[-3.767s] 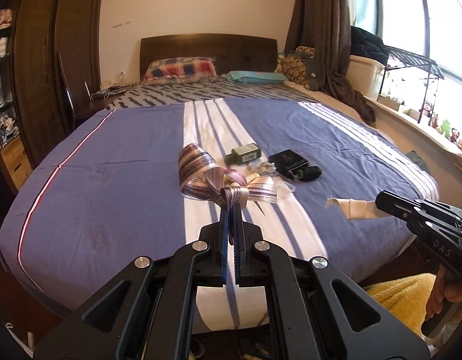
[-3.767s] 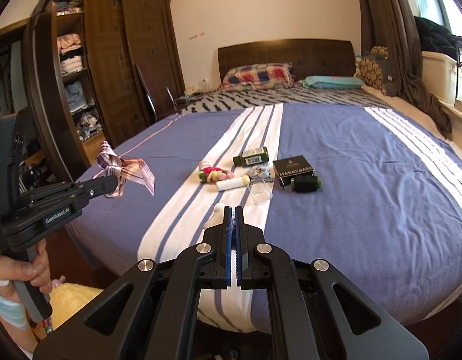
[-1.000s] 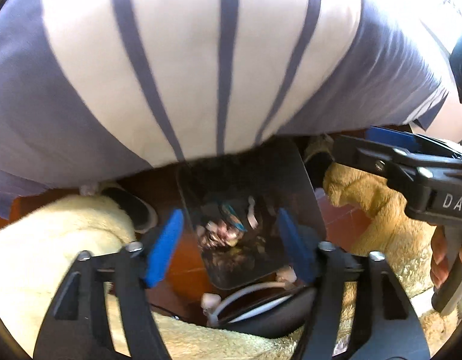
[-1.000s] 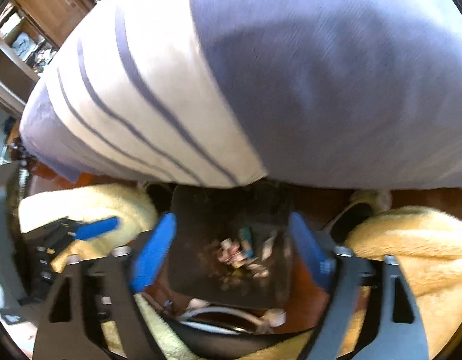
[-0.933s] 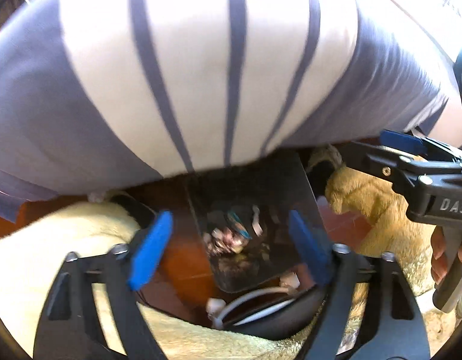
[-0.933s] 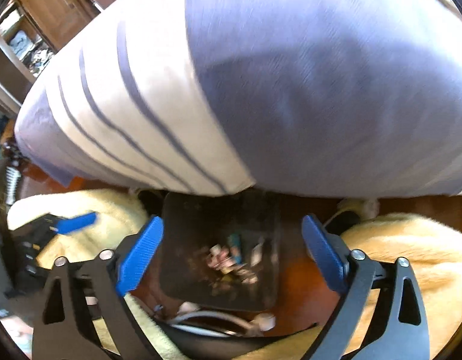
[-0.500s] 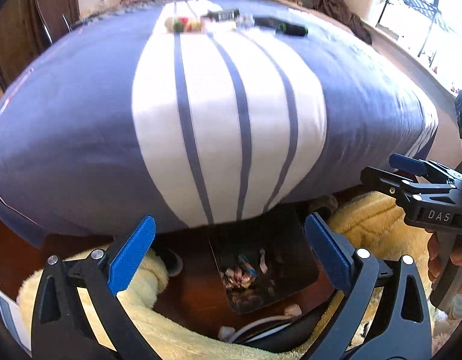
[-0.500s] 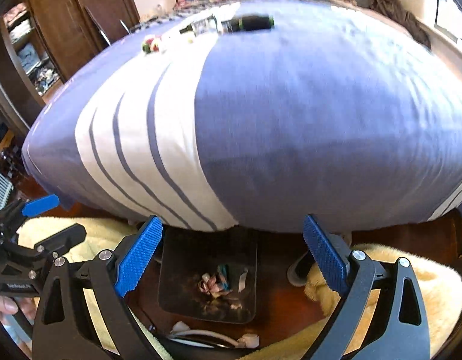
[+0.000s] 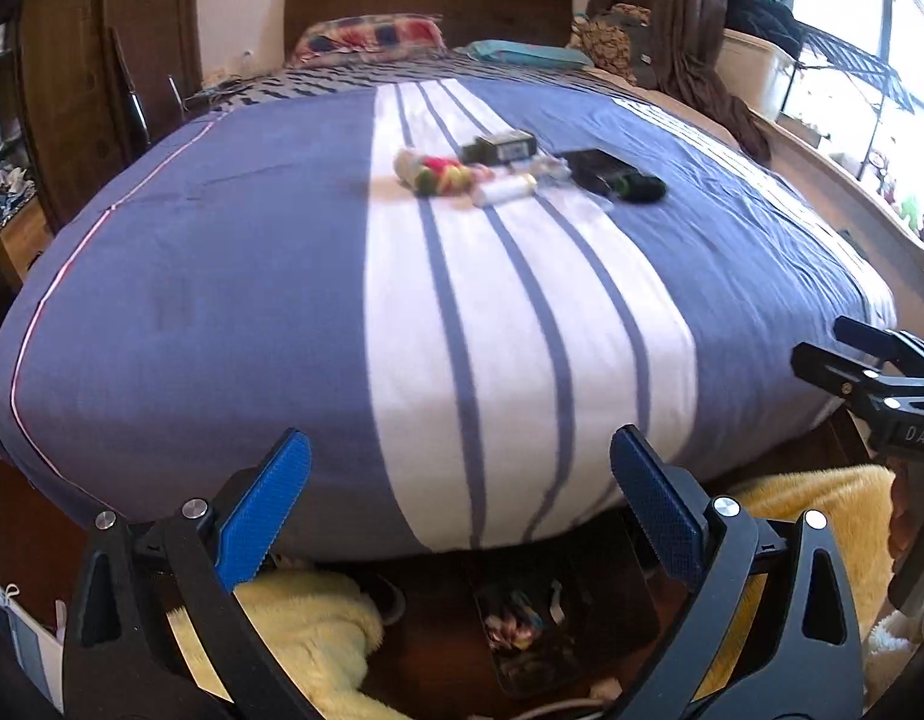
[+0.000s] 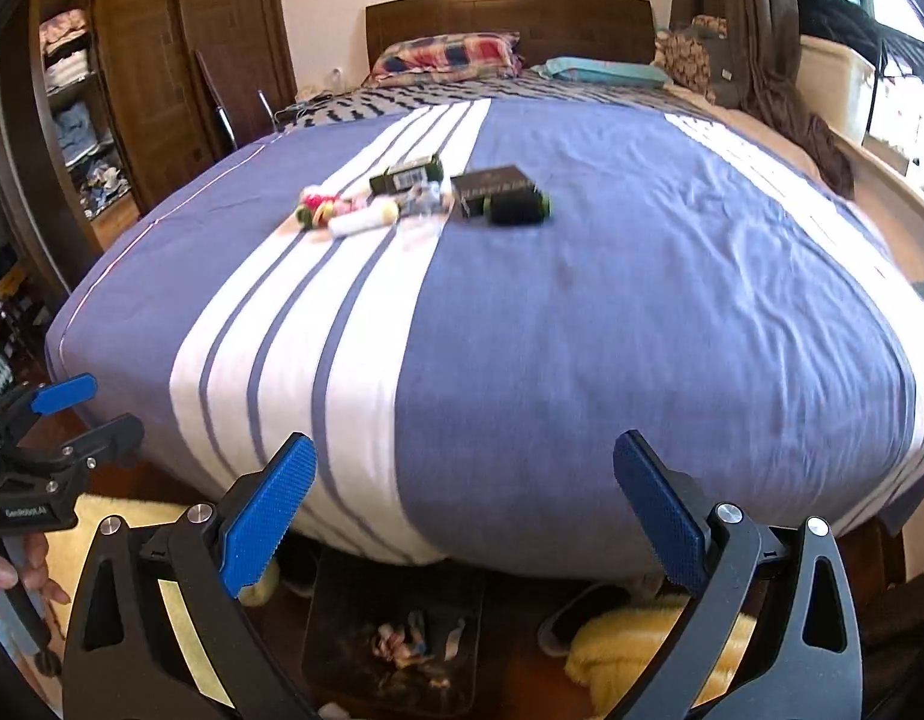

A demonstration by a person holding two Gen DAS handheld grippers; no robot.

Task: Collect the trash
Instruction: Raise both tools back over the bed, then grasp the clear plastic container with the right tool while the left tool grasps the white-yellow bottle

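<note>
Two blue-padded fingers of your left hand-held gripper (image 9: 459, 504) stand wide apart in the left wrist view and hold nothing. Under them, on the dark wooden floor at the foot of the bed, sits the dark rectangular trash bin (image 9: 618, 624), with some crumpled colourful scraps (image 9: 516, 621) at its bottom. The bed with the blue and white striped cover (image 9: 222, 276) fills most of this view. Near its middle lies a small group of things: a pink and green soft bundle (image 9: 435, 173), a white cylinder-shaped tube (image 9: 503, 191), a dark green box with a white label (image 9: 498, 147), a flat black box (image 9: 594, 167) and a black roll with green ends (image 9: 639, 186). At the right edge you can see your right hand-held gripper (image 9: 822, 348), also spread.

From the right wrist view, the right hand-held gripper (image 10: 465, 504) is spread wide and empty too. The bin (image 10: 342, 630) is just below its fingers, partly under the bed edge, and the scraps (image 10: 402, 639) lie inside. The same group of things rests on the cover (image 10: 642, 300), well apart from the bin. Your left hand-held gripper (image 10: 96, 414) shows at the left edge, open.
</note>
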